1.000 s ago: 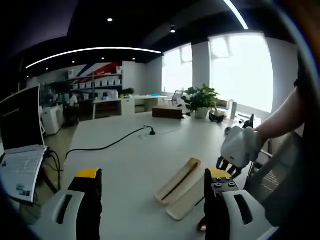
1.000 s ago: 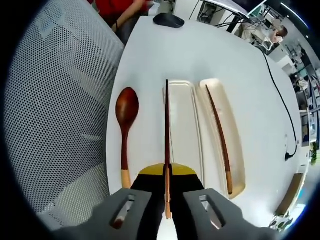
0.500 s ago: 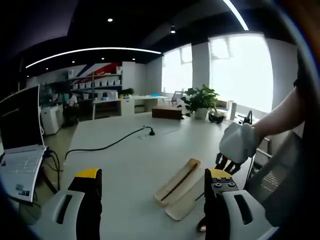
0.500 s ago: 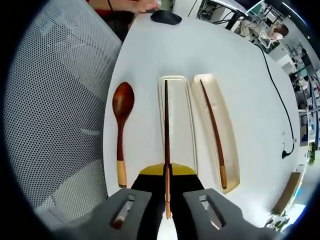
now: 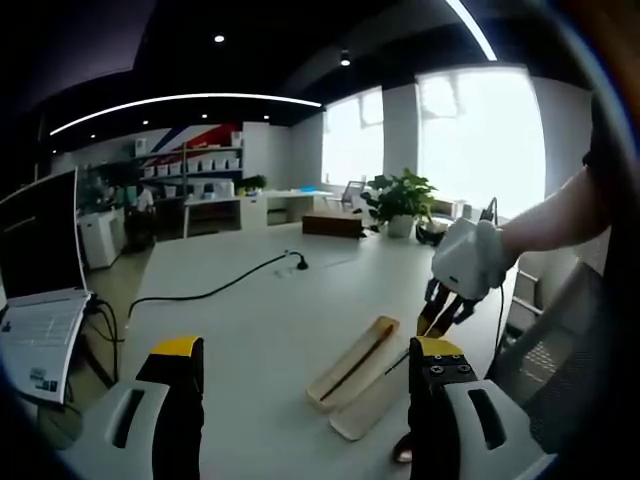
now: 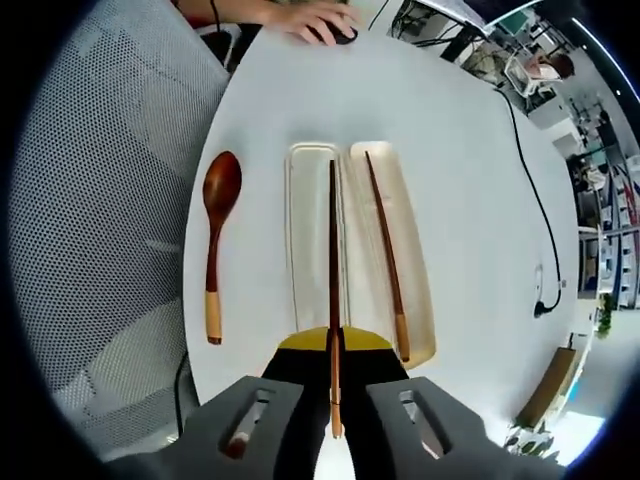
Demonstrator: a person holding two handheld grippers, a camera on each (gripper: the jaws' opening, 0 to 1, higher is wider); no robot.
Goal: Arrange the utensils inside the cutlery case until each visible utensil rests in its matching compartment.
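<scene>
- Hovering above a white tabletop (image 6: 450,200), right gripper (image 6: 333,395) pinching the pale butt end of a slender dark wooden chopstick (image 6: 332,260), tip pointing toward 12 o'clock in the right gripper view.
- Lying below: two pale cream oblong case trays (image 6: 312,260), side by side, long edges touching or nearly so; held stick lined up over their shared edge, slightly to the left tray's side.
- Resting already in the tray at 1 o'clock: a second dark chopstick with a light handle tip (image 6: 385,255), slanted a little.
- Waiting outside the case at 10 o'clock: a reddish-brown wooden spoon with a pale handle end (image 6: 215,235), flat on the table, near the edge.
- Idling low over the table, left gripper (image 5: 300,380), jaws spread wide and empty; right gripper visible at 3 o'clock in the left gripper view, above the trays.
- Judged best for this step: shifting the stick toward 1 o'clock so the pair shares one tray, keeping it level and parallel to the tray walls, lowering fully inside before releasing, sparing the empty tray for the spoon.
</scene>
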